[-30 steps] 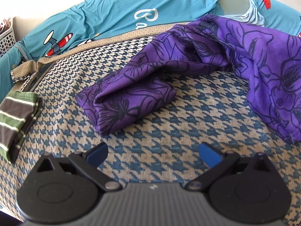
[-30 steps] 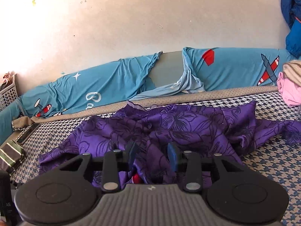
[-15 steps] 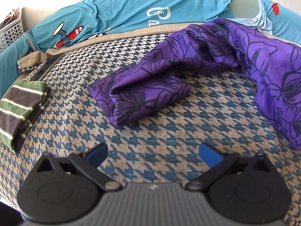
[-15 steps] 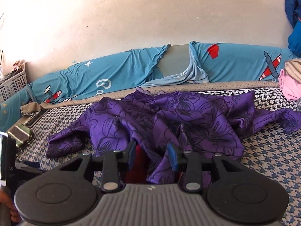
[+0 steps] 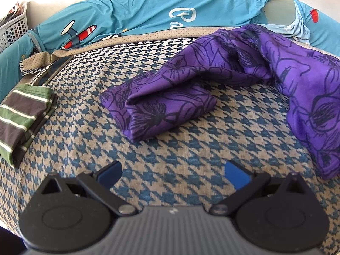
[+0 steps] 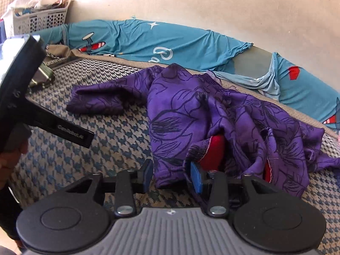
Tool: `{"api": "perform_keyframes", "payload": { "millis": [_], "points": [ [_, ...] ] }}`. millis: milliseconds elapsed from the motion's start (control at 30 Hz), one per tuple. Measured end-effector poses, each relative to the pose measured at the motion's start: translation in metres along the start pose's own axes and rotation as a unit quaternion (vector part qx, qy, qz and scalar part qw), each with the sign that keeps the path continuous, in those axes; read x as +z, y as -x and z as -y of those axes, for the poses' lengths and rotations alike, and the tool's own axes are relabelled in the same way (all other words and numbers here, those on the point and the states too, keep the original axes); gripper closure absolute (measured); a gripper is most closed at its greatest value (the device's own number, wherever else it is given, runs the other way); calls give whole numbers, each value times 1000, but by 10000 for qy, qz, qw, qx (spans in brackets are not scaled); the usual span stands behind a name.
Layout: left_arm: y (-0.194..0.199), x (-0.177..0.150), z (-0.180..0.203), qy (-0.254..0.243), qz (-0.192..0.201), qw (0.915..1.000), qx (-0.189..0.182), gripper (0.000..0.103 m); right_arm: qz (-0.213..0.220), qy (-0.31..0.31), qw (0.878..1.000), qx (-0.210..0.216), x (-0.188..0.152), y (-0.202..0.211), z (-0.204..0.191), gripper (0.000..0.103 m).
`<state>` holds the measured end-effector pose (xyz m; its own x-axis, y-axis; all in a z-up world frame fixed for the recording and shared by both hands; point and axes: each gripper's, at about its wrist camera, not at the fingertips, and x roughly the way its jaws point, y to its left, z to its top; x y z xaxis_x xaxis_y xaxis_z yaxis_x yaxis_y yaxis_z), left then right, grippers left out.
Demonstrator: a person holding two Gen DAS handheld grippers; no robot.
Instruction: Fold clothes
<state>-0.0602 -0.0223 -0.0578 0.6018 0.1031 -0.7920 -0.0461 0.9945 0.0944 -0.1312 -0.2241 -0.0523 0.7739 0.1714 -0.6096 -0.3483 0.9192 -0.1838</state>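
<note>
Left wrist view low over the bed, facing the purple garment at 12 o'clock, right wrist view close on the same garment, both sharing the blue bolster at 12 o'clock.

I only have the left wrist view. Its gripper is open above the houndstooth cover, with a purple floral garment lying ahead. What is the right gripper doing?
Observer: The right gripper is shut on a bunched edge of the purple garment, and cloth fills the gap between its fingers.
Operator: Is the garment purple all through?
Observer: No. A red inner side shows where the cloth gapes open just beyond the fingers.
Operator: Does the right view catch my gripper?
Observer: Yes. The left gripper shows as a black body at that view's left edge. It is held in a hand and is apart from the garment.
</note>
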Motion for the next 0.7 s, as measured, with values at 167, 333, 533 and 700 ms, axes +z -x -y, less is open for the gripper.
{"api": "perform_keyframes", "payload": {
  "millis": [167,333,533,700],
  "points": [
    [-1,0,0,1,11,10000,41,0,260,337,9986,-300,2,2,-13,63],
    [-1,2,-6,144,27,9998,106,0,675,757,9948,53,3,16,-27,63],
    [-2,2,-8,223,-16,9997,78,0,52,988,9940,-462,-5,-22,-34,61],
    [-1,2,-6,182,6,9998,95,0,-128,847,9942,-655,-8,-40,-27,65]
  ]
}}
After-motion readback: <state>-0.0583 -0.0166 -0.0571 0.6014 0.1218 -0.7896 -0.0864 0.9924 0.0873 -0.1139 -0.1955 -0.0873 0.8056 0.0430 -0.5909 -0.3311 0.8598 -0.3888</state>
